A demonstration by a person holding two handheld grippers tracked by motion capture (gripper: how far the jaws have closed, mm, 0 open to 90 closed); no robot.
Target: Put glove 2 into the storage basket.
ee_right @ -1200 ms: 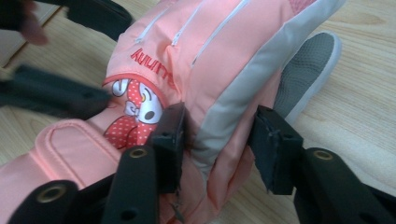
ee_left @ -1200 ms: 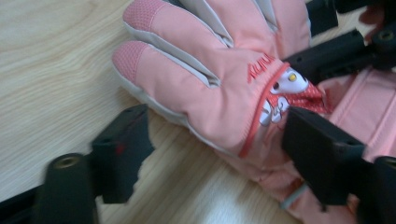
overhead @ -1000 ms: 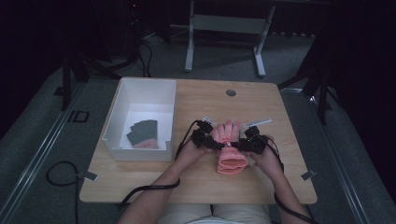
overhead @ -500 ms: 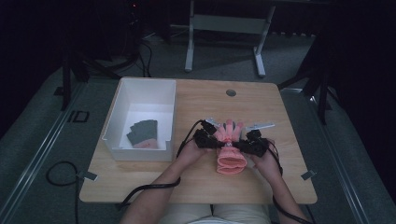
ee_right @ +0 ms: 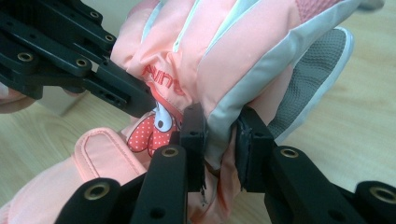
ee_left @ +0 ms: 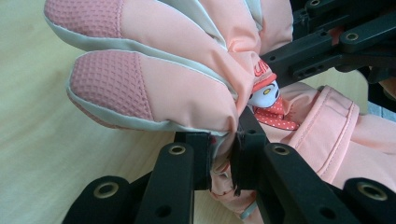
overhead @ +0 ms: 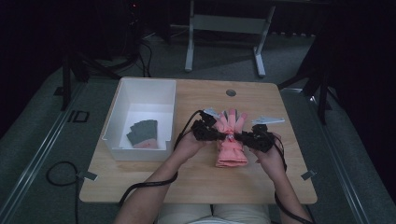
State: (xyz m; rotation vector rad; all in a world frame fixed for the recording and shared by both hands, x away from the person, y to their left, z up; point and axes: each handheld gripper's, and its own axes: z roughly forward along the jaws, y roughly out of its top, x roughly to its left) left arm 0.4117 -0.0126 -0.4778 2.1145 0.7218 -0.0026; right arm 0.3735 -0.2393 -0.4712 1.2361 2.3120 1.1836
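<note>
A pink padded glove (overhead: 230, 148) with grey fingertips lies in the middle of the wooden table (overhead: 201, 184), cuff toward the person. My left gripper (overhead: 221, 135) pinches its left edge at the middle; in the left gripper view the pads (ee_left: 201, 154) squeeze a fold of the glove (ee_left: 154, 84). My right gripper (overhead: 237, 137) holds the opposite edge, its jaws having just been closing on the fabric of the glove (ee_right: 224, 51), with the gripper (ee_right: 219, 140) shut on it. Each gripper view also shows the other gripper (ee_left: 327, 46) (ee_right: 60, 51) across the glove.
A white open box (overhead: 140, 91) stands at the table's left, with dark folded gloves (overhead: 144, 130) on its floor. A small round hole (overhead: 230, 92) sits near the table's far edge. Black cables trail from both grippers toward the near edge.
Both grippers have closed on the glove's middle from either side and risen slightly, bunching the fabric between them.
</note>
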